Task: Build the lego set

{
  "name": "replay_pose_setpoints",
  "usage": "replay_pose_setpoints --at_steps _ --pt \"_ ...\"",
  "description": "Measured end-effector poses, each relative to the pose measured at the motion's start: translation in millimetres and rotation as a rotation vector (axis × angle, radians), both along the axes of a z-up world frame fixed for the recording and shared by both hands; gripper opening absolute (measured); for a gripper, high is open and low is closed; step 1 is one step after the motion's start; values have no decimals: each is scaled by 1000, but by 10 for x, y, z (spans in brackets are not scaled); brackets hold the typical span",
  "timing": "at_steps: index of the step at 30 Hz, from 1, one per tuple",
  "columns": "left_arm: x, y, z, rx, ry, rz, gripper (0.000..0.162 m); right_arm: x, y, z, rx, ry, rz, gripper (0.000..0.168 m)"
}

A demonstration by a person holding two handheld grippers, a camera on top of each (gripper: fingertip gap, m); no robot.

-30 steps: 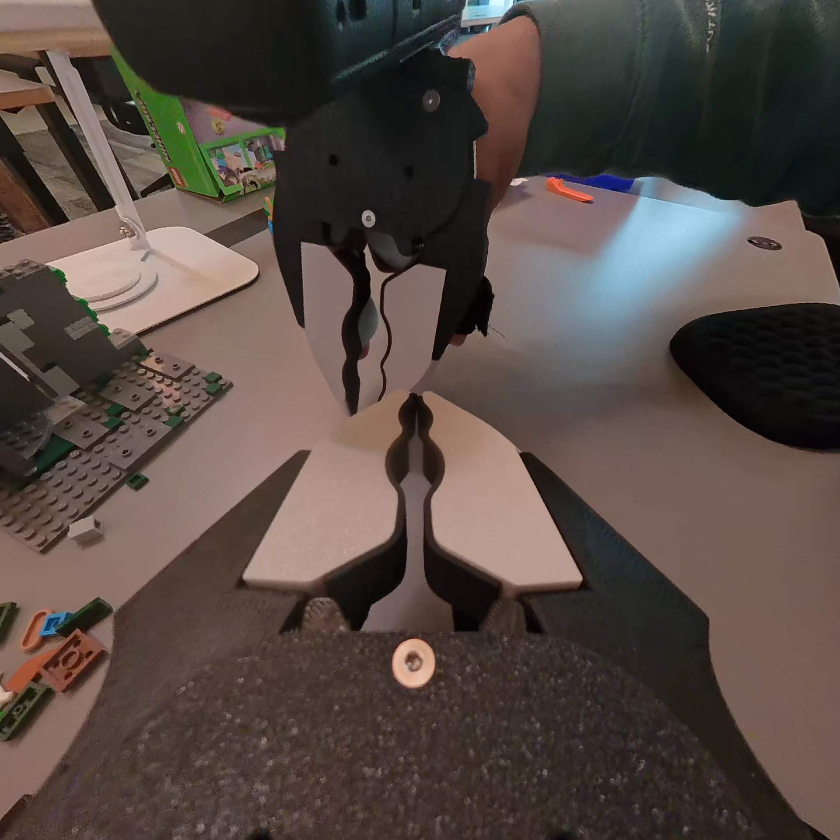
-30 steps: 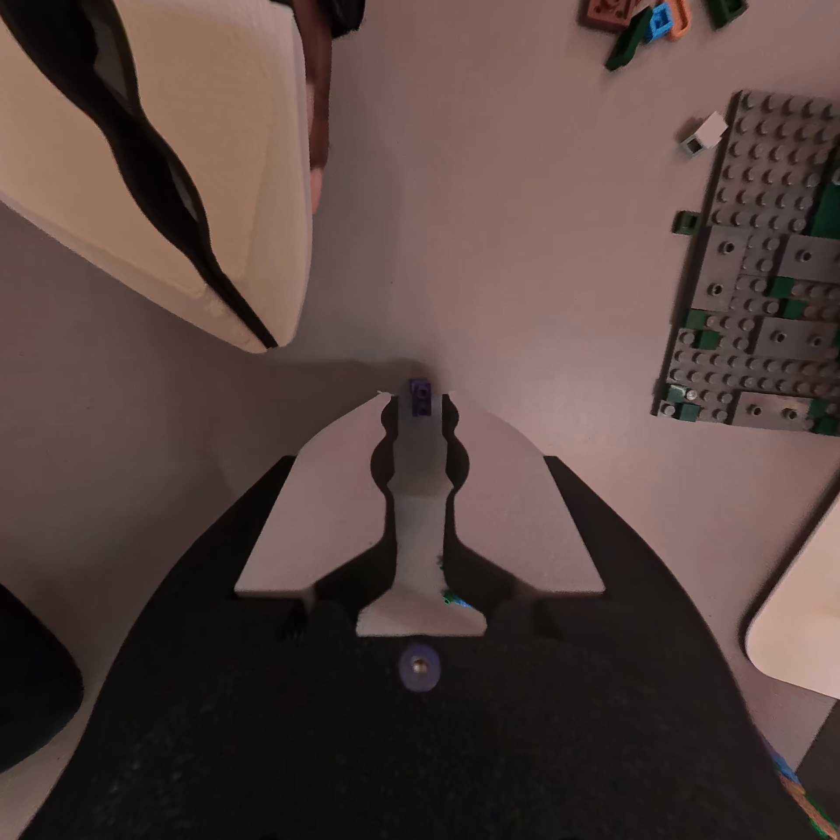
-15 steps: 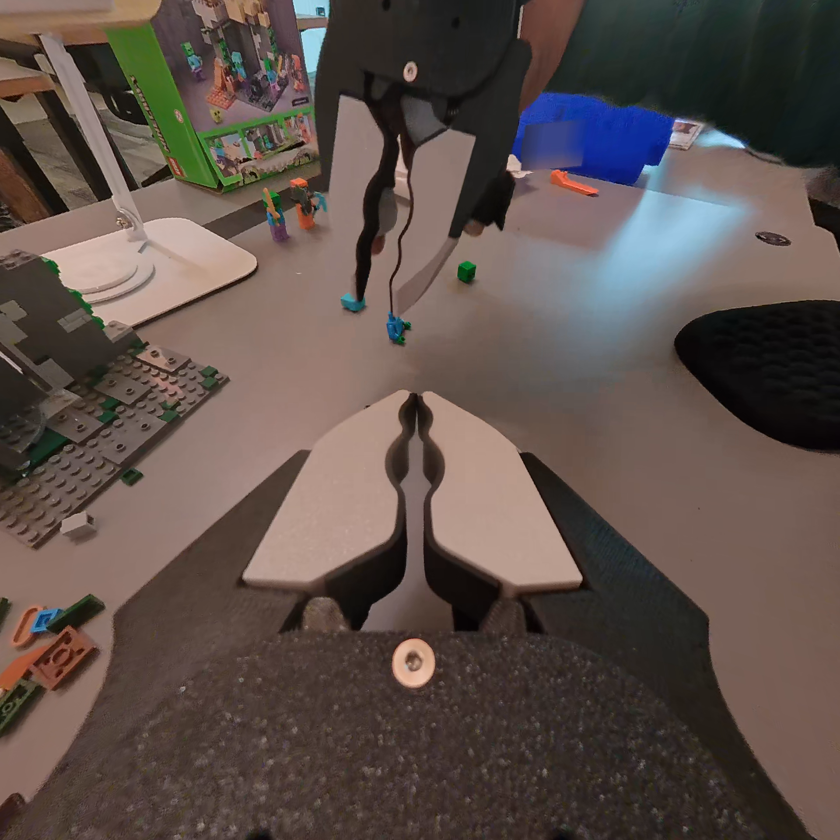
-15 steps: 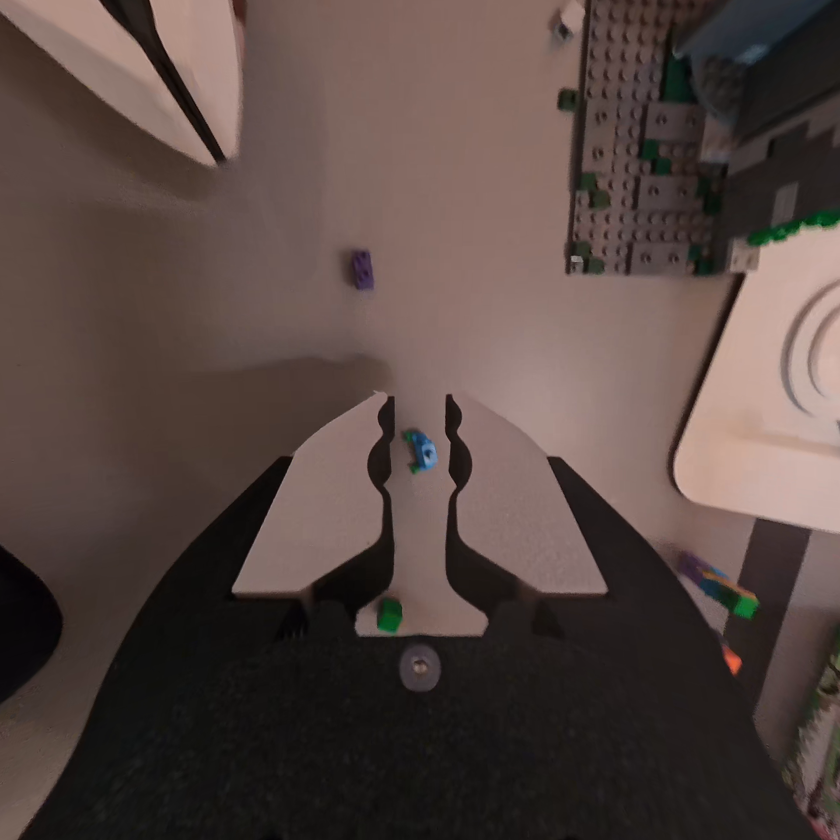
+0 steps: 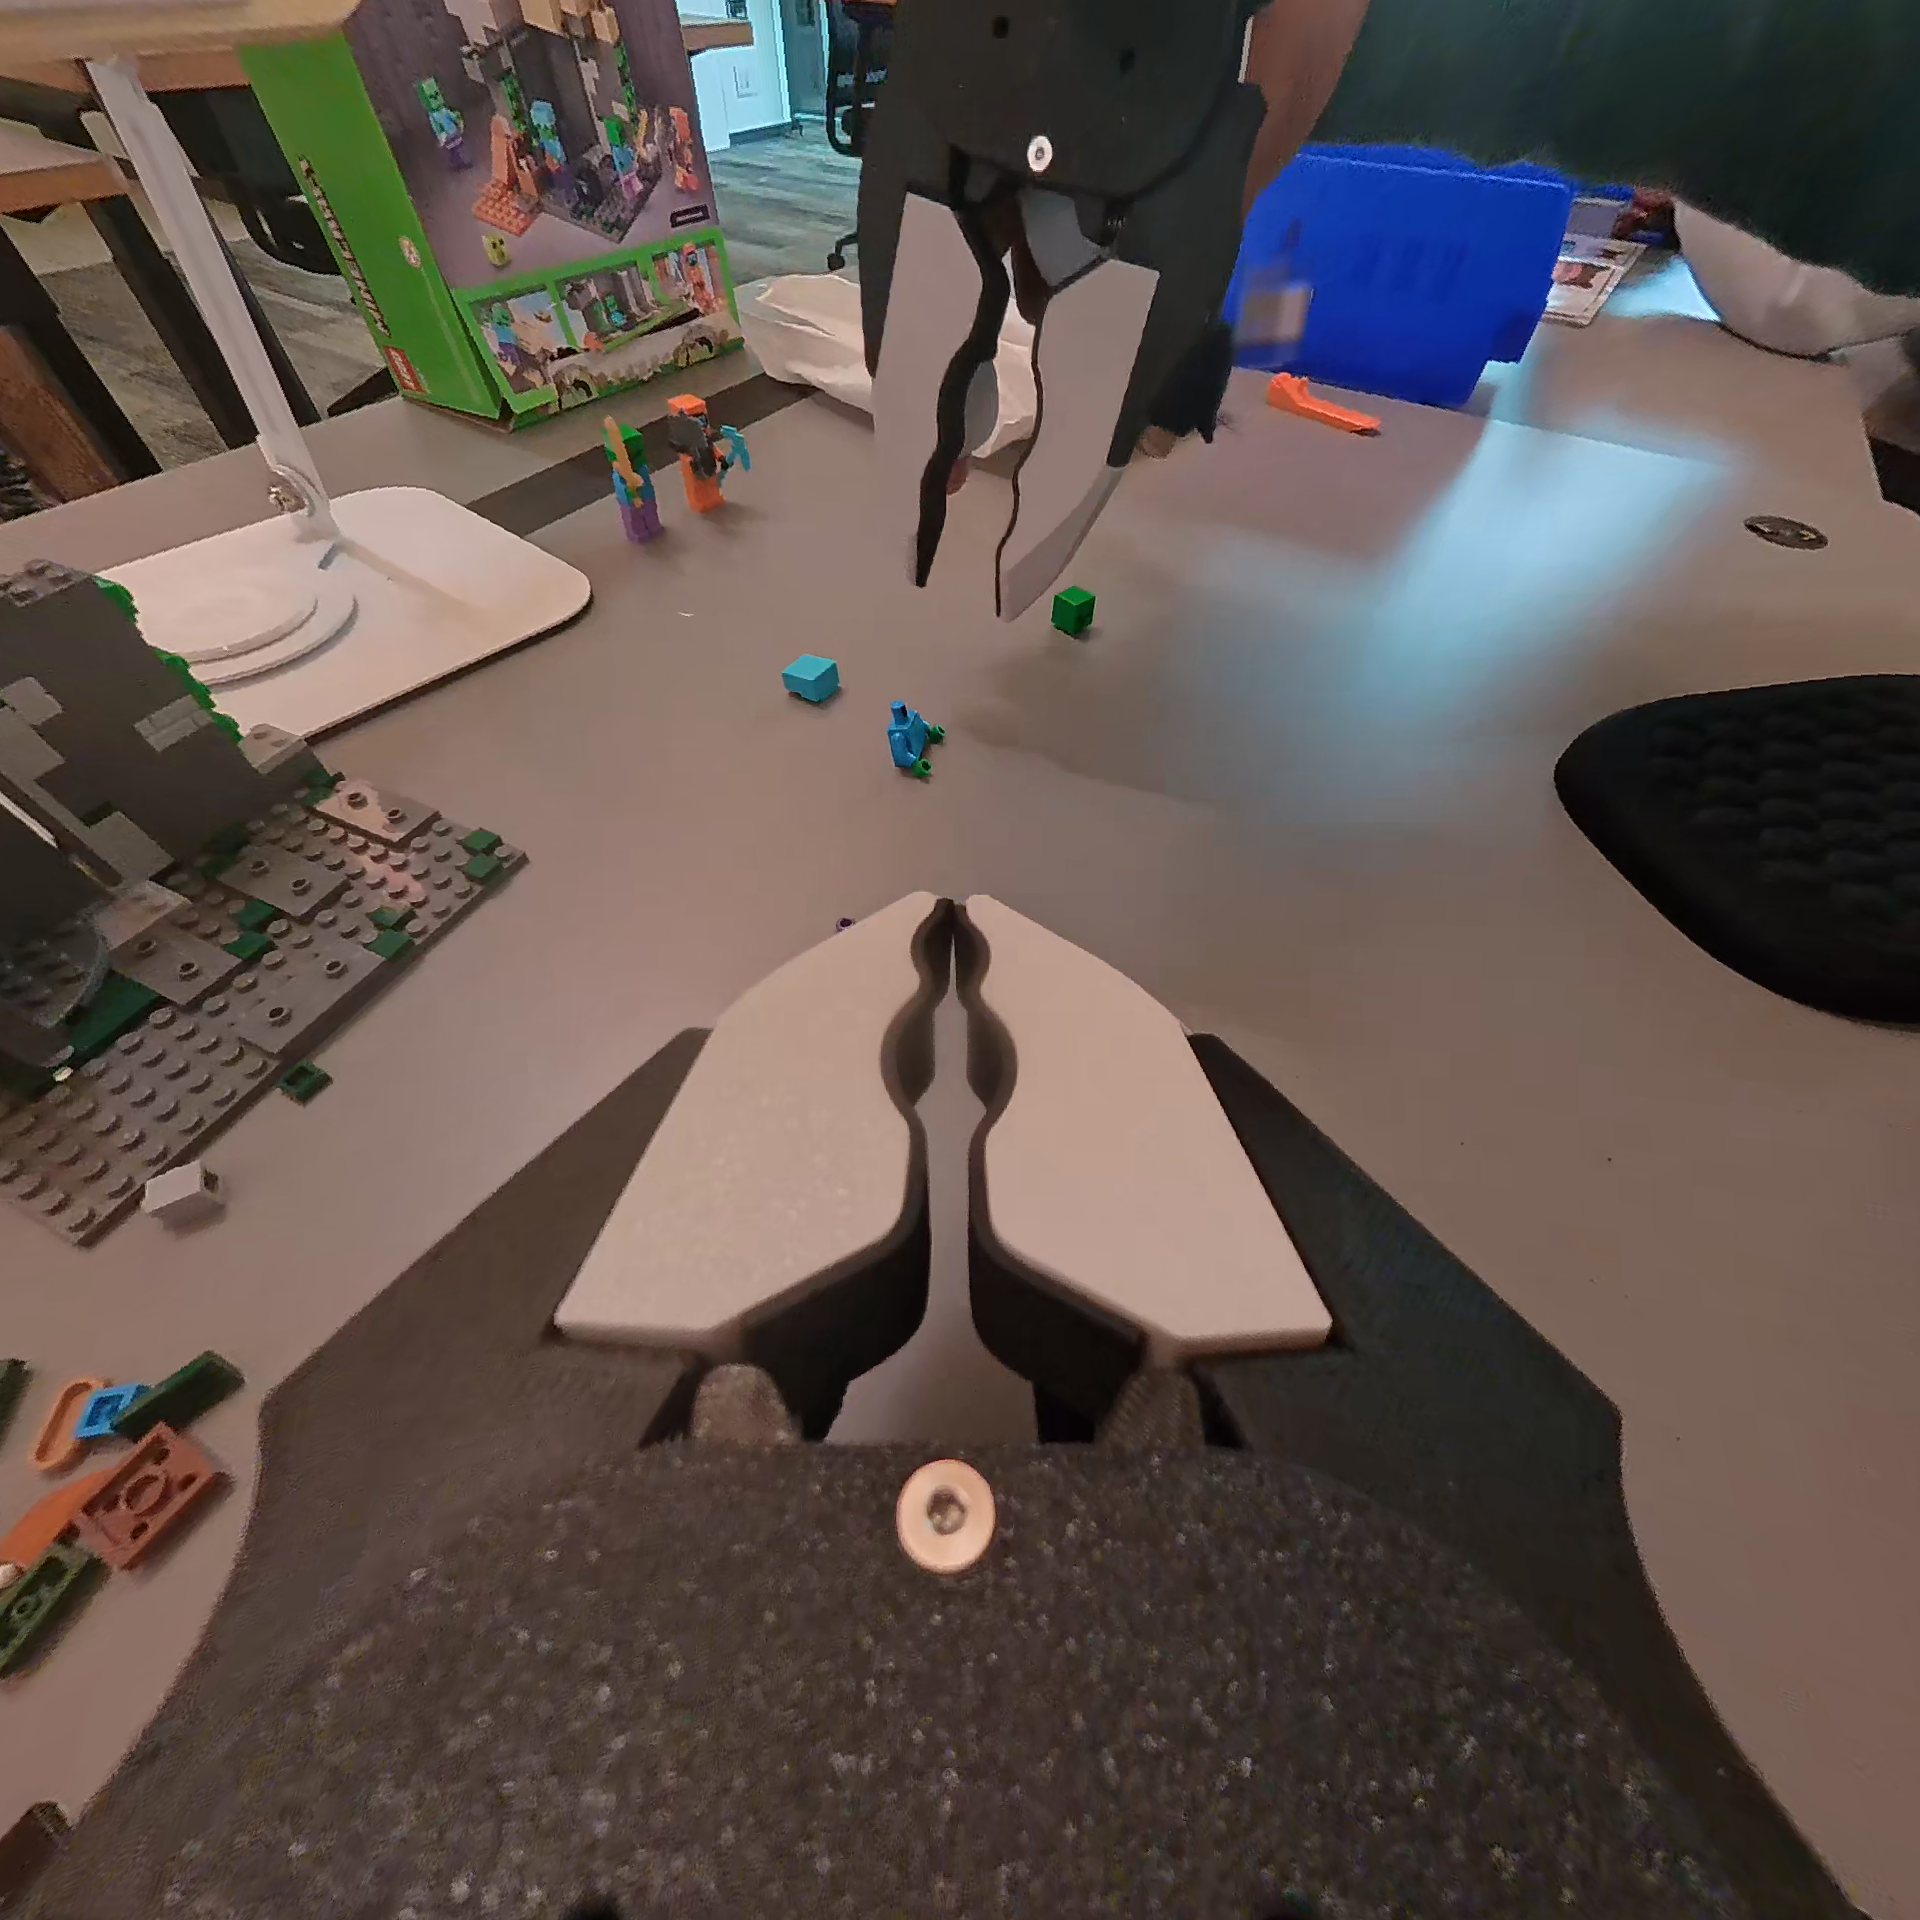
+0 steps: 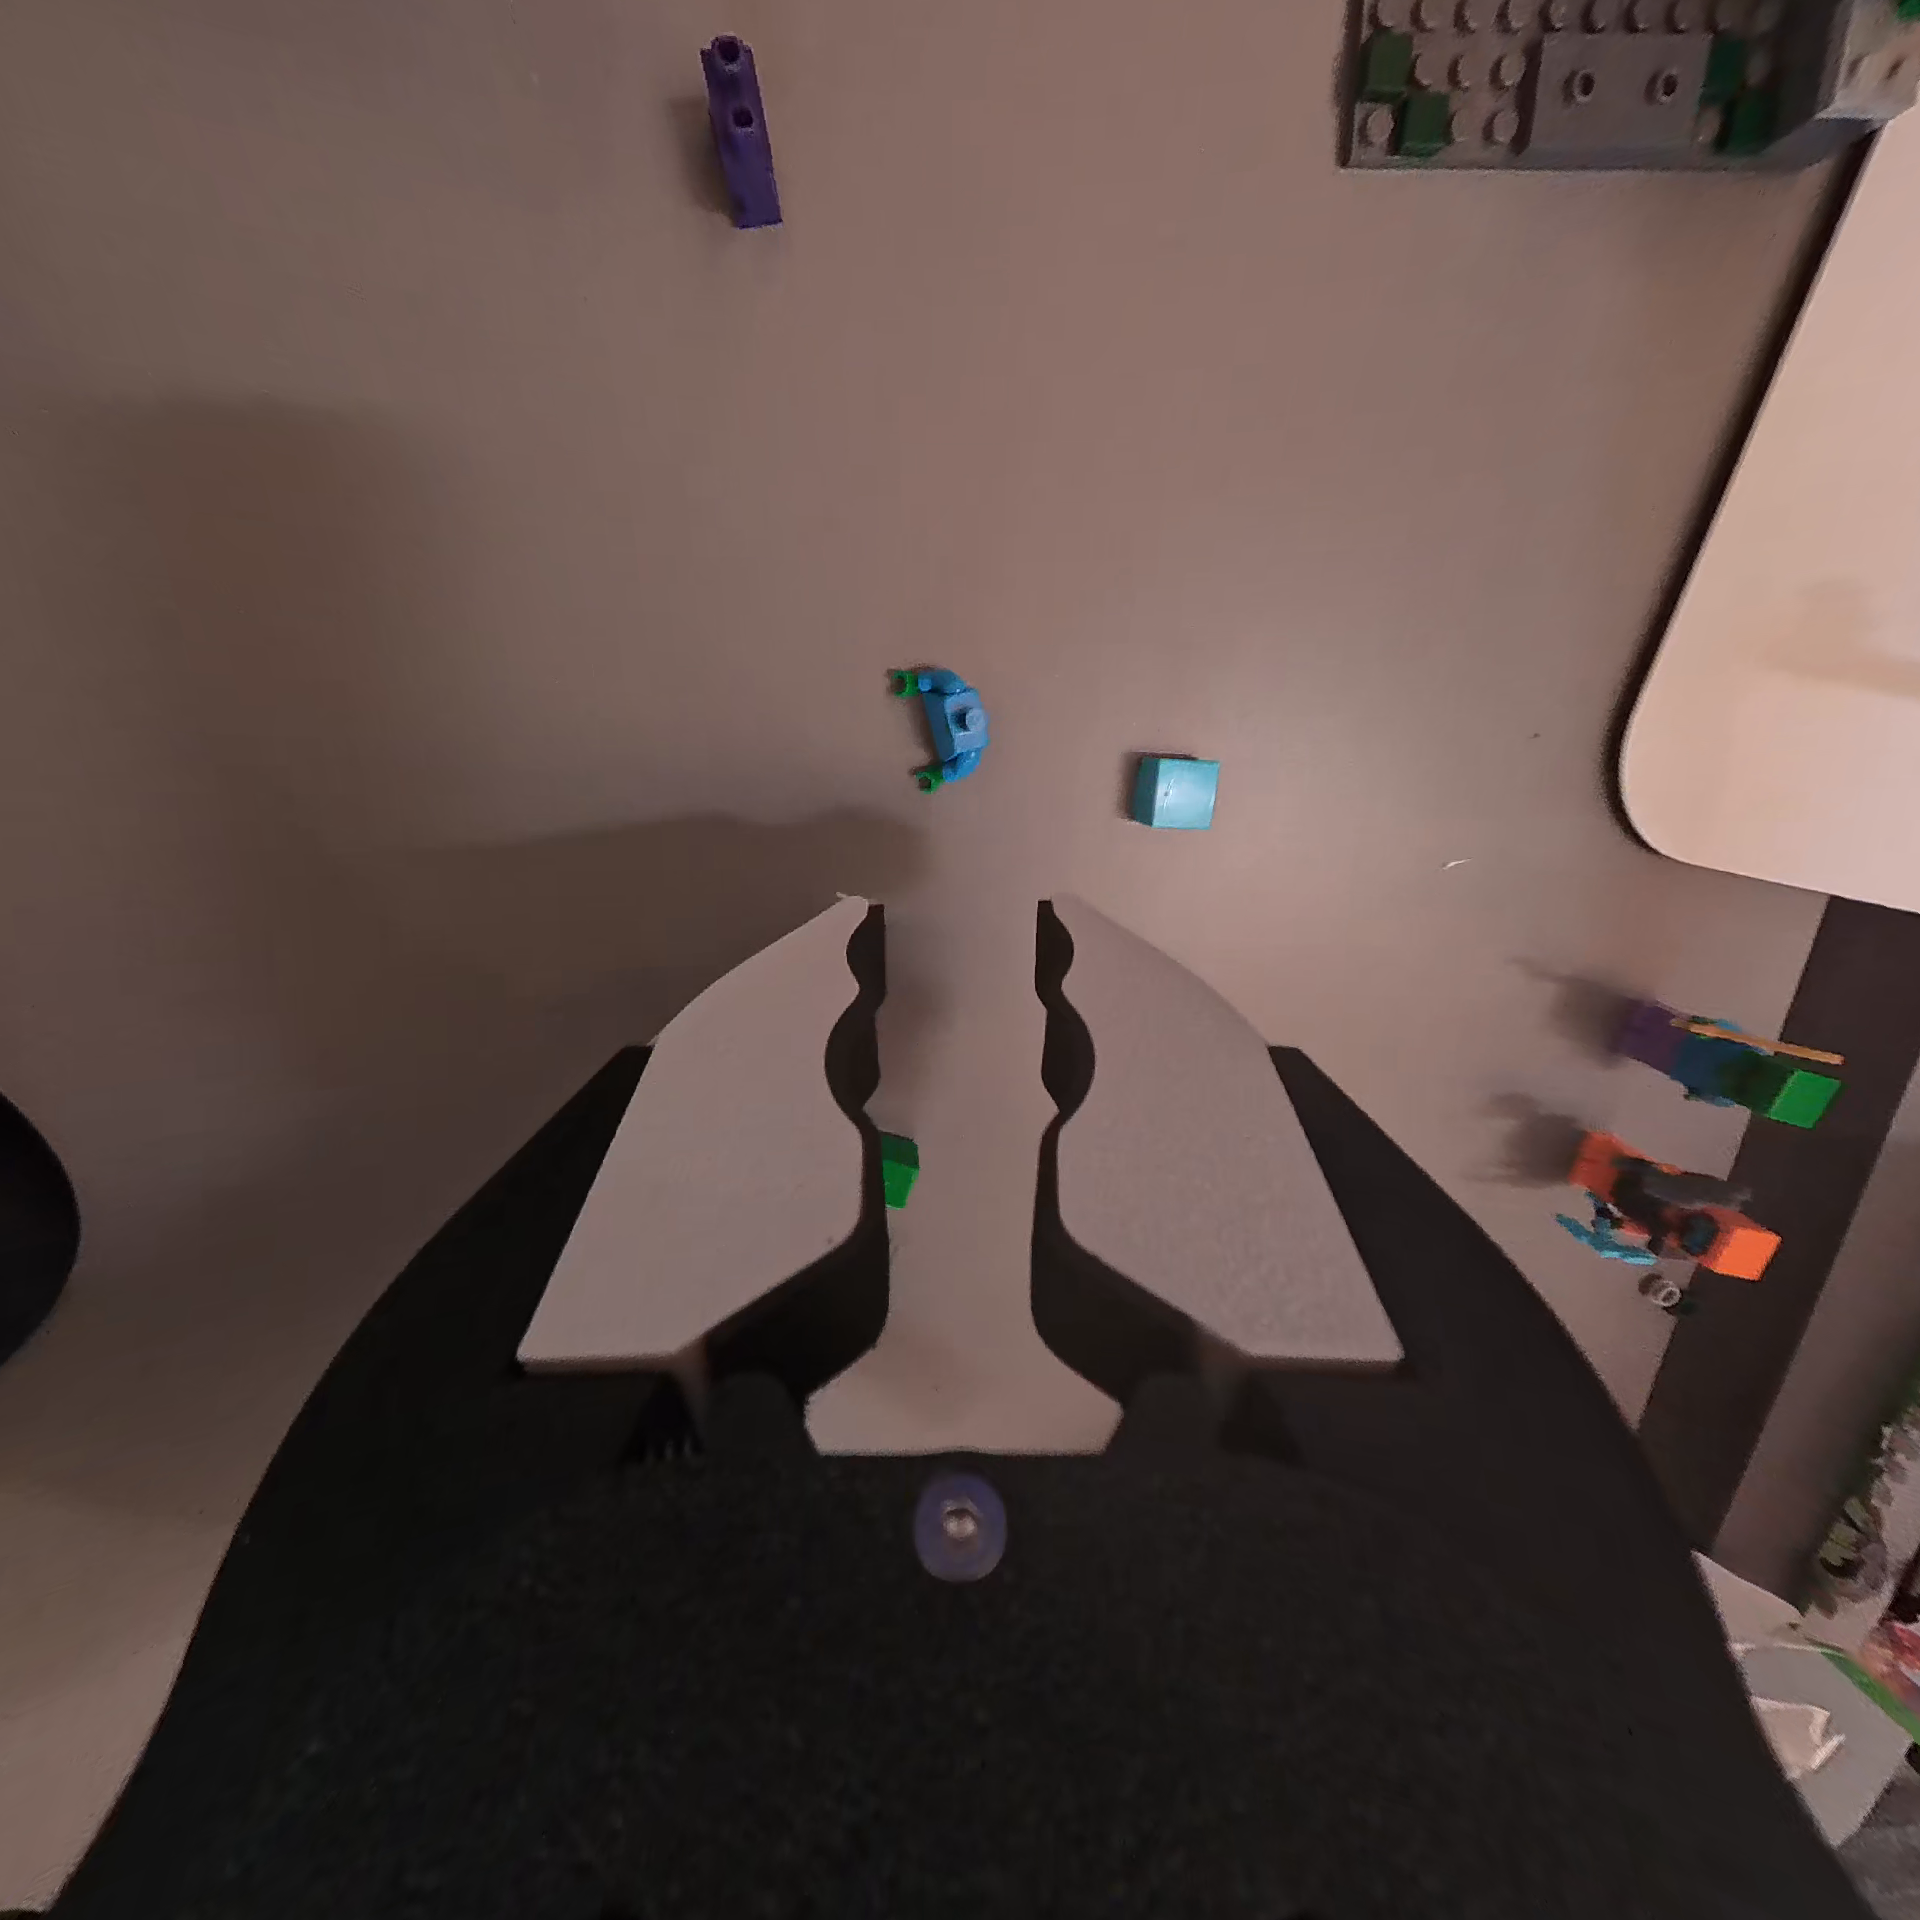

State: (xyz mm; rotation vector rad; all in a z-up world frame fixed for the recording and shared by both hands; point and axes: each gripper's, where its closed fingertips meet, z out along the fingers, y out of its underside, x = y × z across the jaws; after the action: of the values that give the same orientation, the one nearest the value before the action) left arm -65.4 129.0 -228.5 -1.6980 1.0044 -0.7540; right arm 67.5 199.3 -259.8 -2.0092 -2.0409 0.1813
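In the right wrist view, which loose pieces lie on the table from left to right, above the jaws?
Purple two-stud brick → blue minifigure torso with green hands → light-blue cube.

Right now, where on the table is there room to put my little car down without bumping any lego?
The bare grey table between the left gripper and the black mesh pad is free. It is crowded on the other side: the grey lego build, loose pieces, the blue torso, turquoise cube and green cube.
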Motion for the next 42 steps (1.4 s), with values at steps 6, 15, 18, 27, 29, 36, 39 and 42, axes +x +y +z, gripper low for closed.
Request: replay_pose_setpoints --at_steps 6,15,18,27,29,36,39,42 --pt "-1 4 -16 -16 2 5 0 -30 -14 -20 -7 25 11 27" --pt "-9 23 -18 -14 1 17 2 -50 -69 -118 -19 37 30 26" --pt "-3 15 -31 -19 3 10 1 -149 -32 -148 -7 70 35 26" --pt "-12 5 -21 -6 11 10 1 -409 14 -333 -61 84 68 8" --pt "-15 3 -9 0 9 9 1 -498 -11 -310 -71 102 75 8" --pt "-11 -7 -16 -3 12 -1 1 -746 -156 -351 -40 69 138 10" --pt "-10 -14 -12 -4 10 -5 1 -758 -146 -330 -34 76 135 16" --pt "-7 -20 -12 -7 9 -10 1 -707 -51 -180 -31 119 98 18"
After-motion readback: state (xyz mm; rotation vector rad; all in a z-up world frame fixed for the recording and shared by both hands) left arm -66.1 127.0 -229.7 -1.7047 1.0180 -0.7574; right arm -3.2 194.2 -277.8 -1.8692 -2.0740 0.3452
